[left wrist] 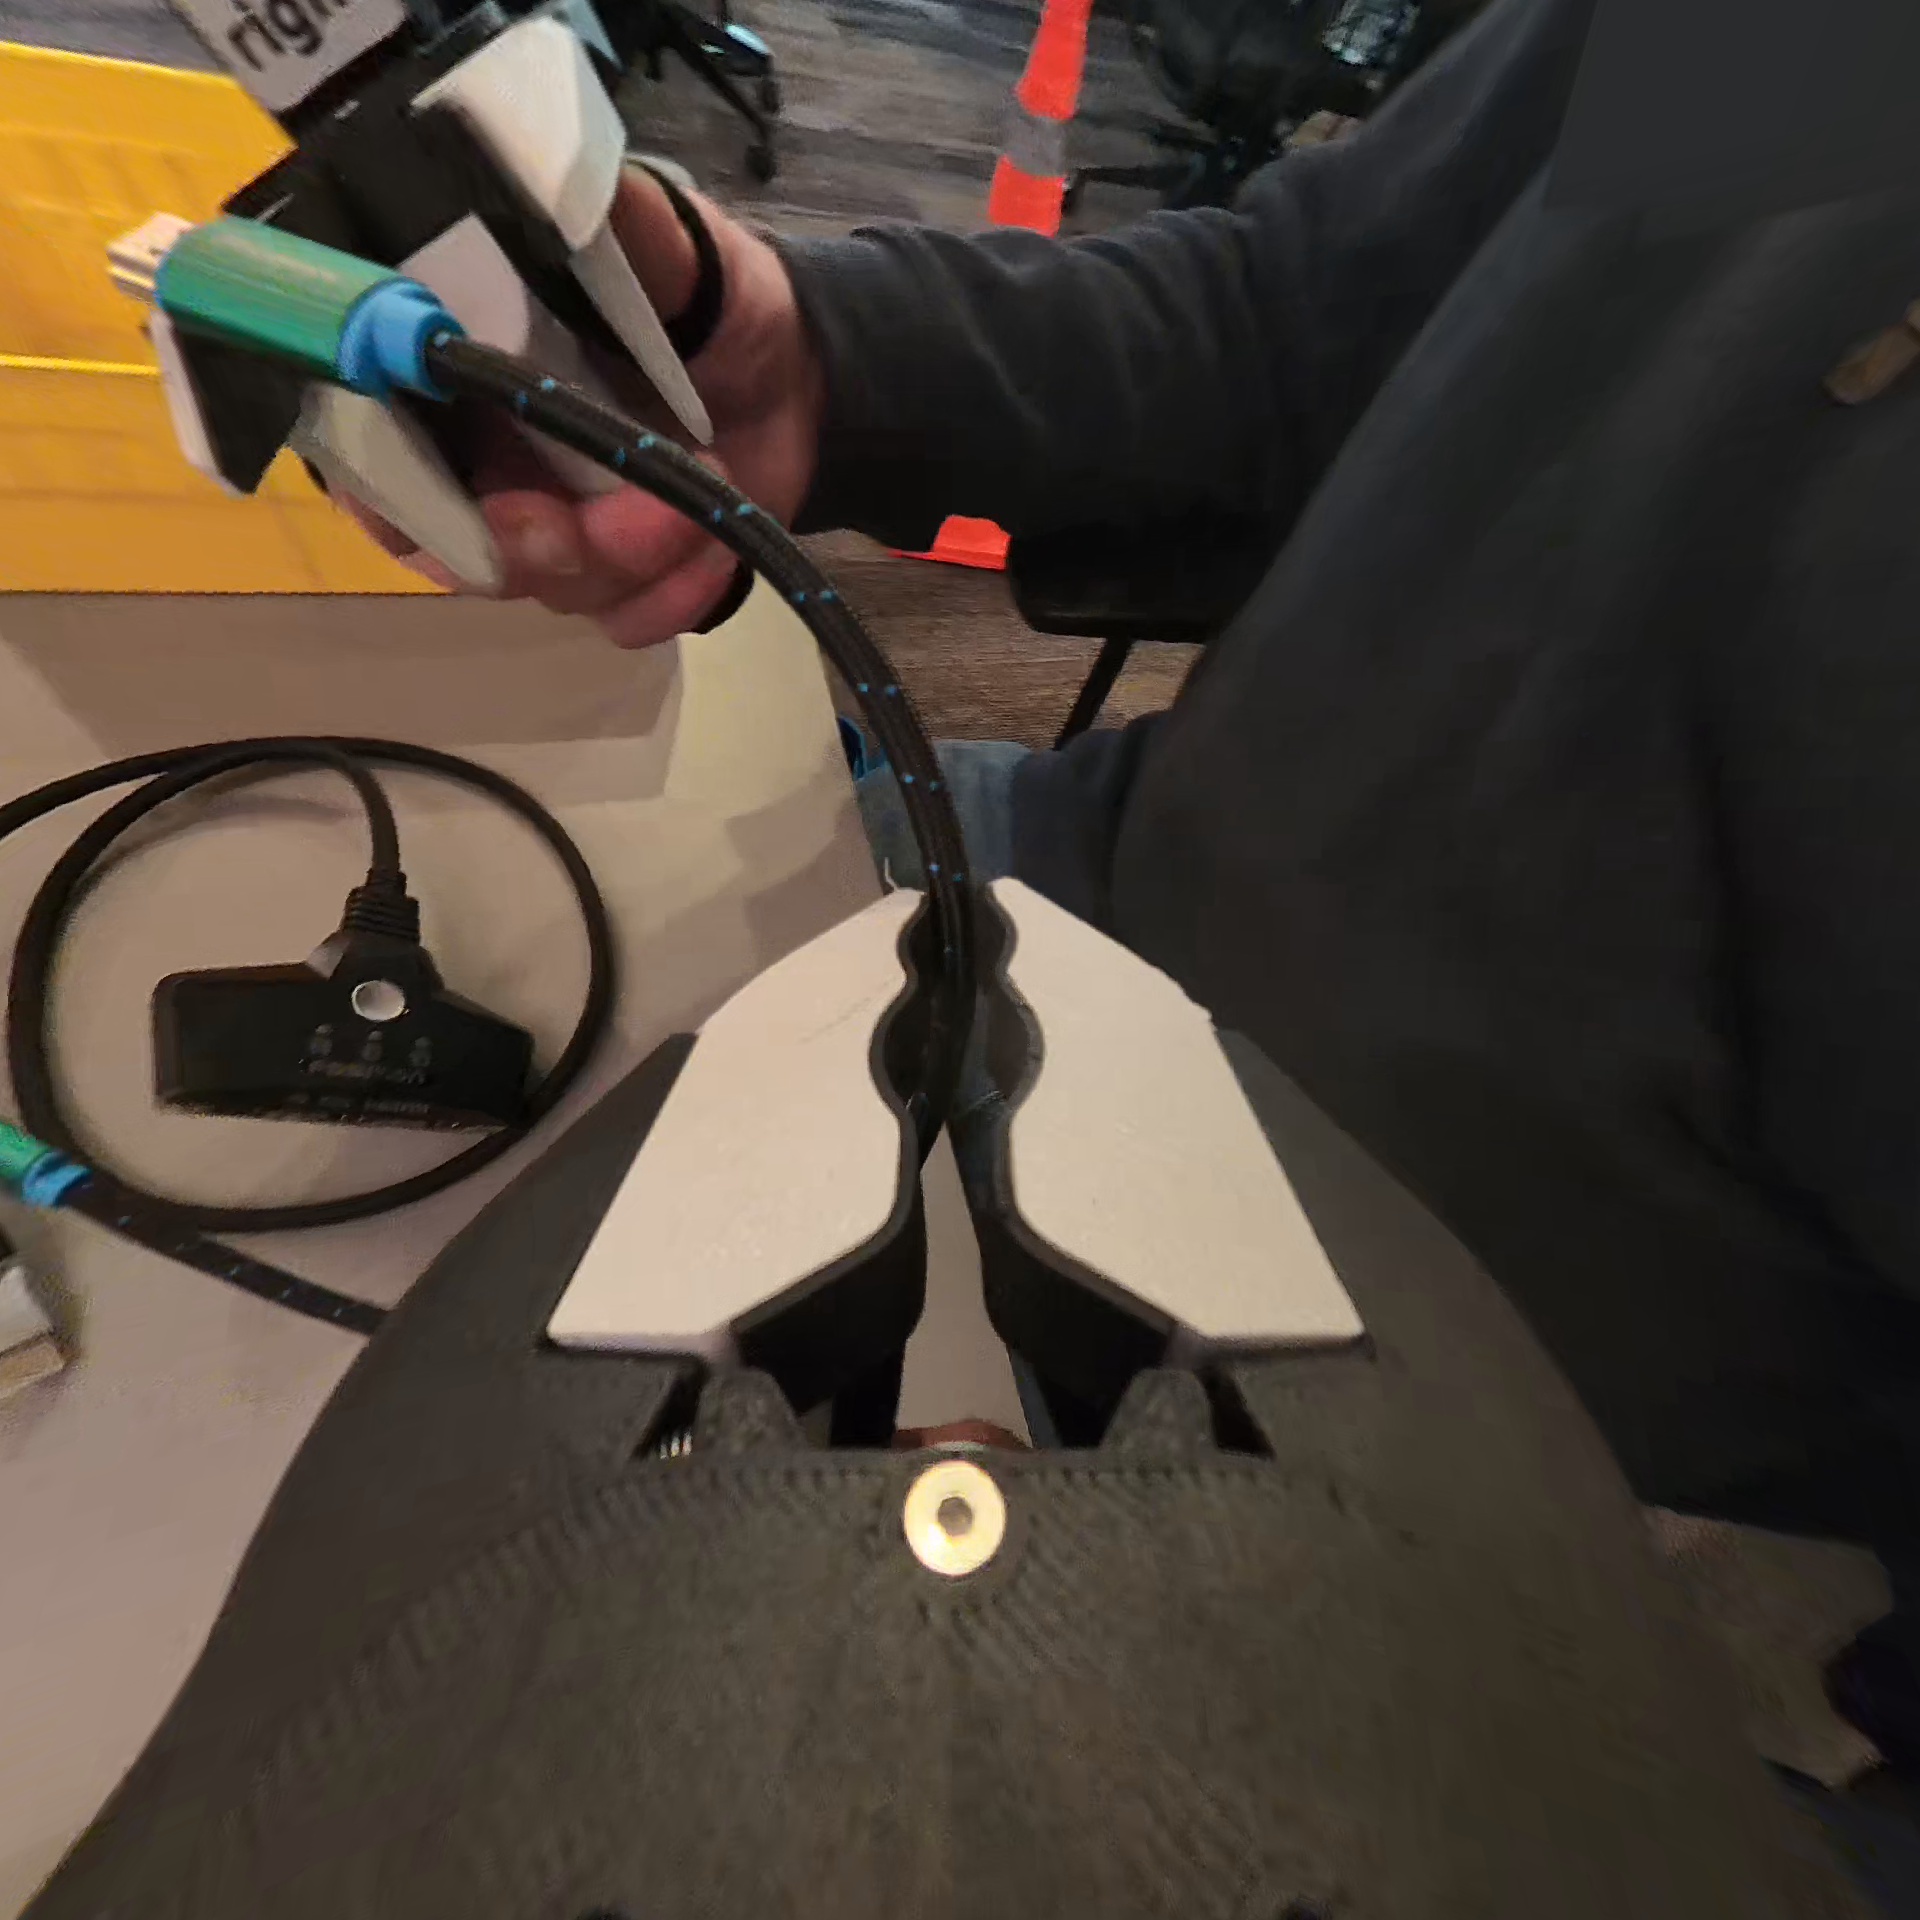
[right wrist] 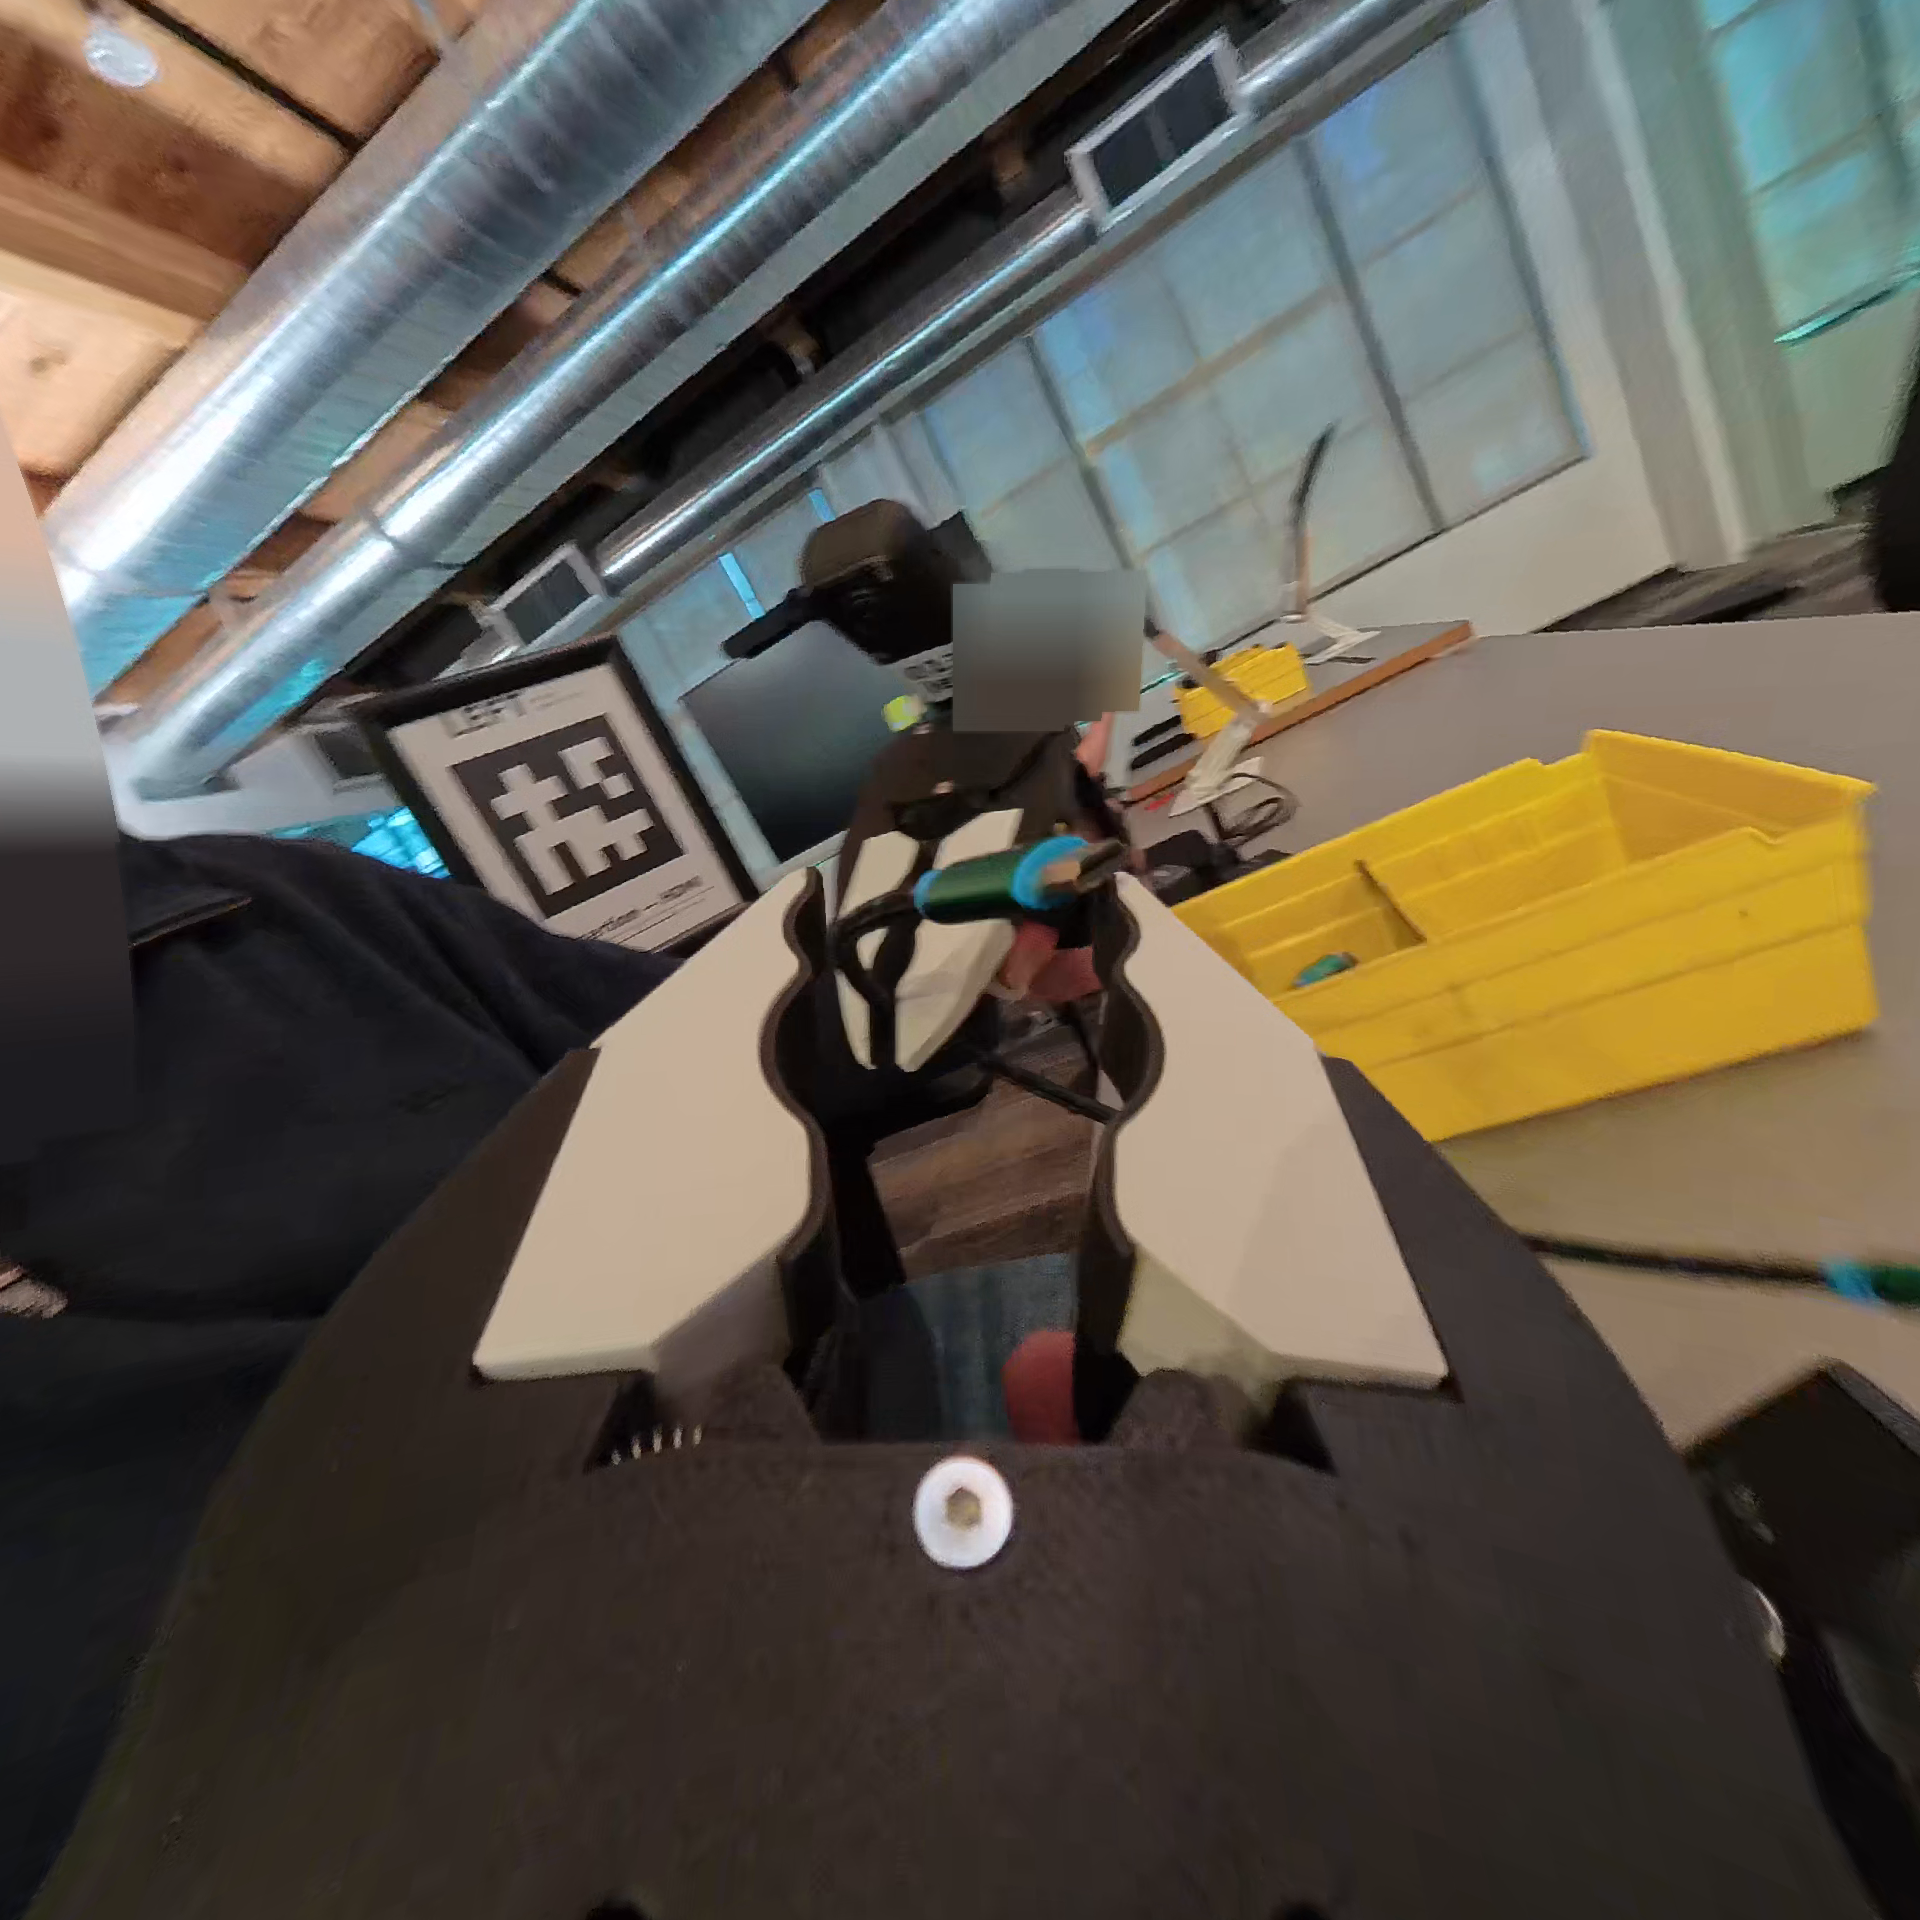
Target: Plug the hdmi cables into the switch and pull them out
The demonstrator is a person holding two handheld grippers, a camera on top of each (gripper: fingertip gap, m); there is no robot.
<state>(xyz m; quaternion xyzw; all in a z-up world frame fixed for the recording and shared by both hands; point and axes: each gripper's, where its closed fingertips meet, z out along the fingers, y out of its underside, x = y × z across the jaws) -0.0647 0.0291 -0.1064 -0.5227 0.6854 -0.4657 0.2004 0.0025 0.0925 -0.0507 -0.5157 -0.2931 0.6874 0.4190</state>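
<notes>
My left gripper (left wrist: 951, 920) is shut on a black braided HDMI cable (left wrist: 790, 603) with blue flecks. The cable arcs up and left to its green plug (left wrist: 270, 286) with a blue collar. That plug sits between the fingertips of my right gripper (left wrist: 301, 260), raised above the table. In the right wrist view the plug (right wrist: 977, 883) lies crosswise between the partly closed jaws of the right gripper (right wrist: 971, 894), and the left gripper (right wrist: 925, 935) is behind it. The black HDMI switch (left wrist: 343, 1039) lies on the table inside its own cable loop, with nothing plugged into its near side.
A second green and blue plug (left wrist: 36, 1169) lies on the grey table (left wrist: 416, 665) left of the switch; it also shows in the right wrist view (right wrist: 1870, 1280). Yellow bins (right wrist: 1558, 935) stand at the back. The person's dark sleeve (left wrist: 1039, 343) and body fill the right side. The left gripper's tips are roughly 11 cm from the right gripper's. Both grippers' tips are roughly 20 cm from the black HDMI switch (left wrist: 343, 1039).
</notes>
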